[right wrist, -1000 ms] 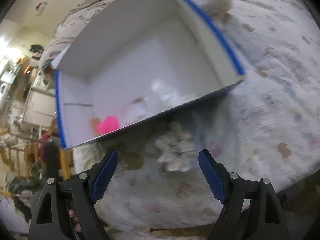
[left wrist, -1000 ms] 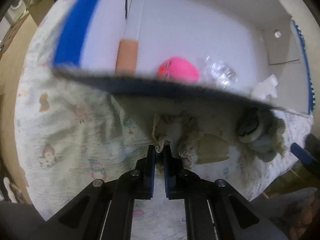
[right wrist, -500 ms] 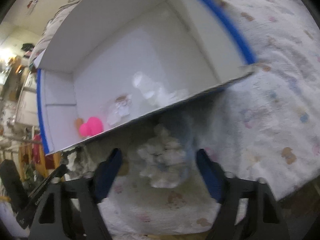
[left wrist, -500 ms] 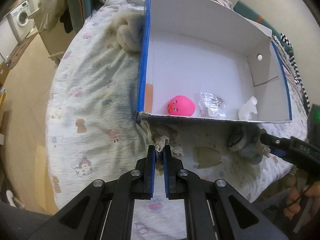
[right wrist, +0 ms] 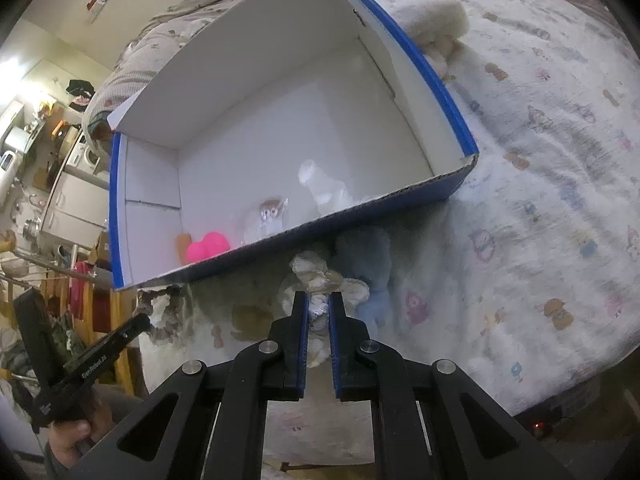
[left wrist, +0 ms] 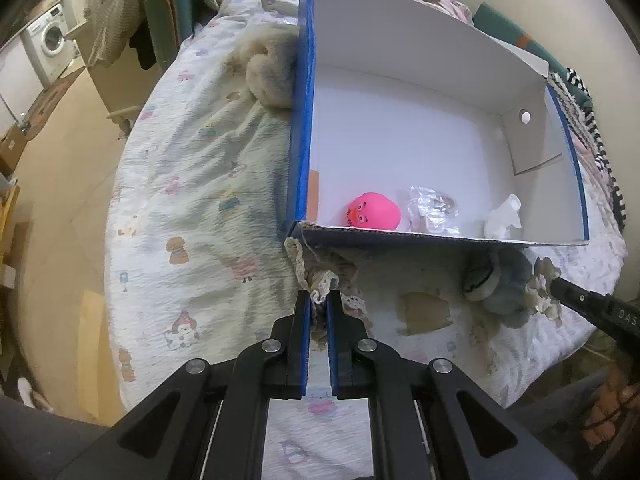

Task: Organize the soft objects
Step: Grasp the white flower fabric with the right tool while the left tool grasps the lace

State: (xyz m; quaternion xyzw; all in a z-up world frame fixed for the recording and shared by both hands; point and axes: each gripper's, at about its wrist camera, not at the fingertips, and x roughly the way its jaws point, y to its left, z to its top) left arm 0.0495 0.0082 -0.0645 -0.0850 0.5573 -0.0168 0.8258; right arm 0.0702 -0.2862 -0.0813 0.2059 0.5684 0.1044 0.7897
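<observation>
While the left claw (left wrist: 319, 303) grips a lace-trimmed cloth (left wrist: 320, 276) at the blue box's (left wrist: 301, 120) near corner, the right claw (right wrist: 319, 307) is clamped on a fluffy white toy (right wrist: 320, 280) (pale blue plush (right wrist: 370, 264) beside it) on the bed (left wrist: 192, 208).

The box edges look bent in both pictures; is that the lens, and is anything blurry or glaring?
Left wrist view: fisheye bends the box, corners dark, image sharp. Right wrist view: same bending, bright glare at upper left, blue plush soft and hazy.
</observation>
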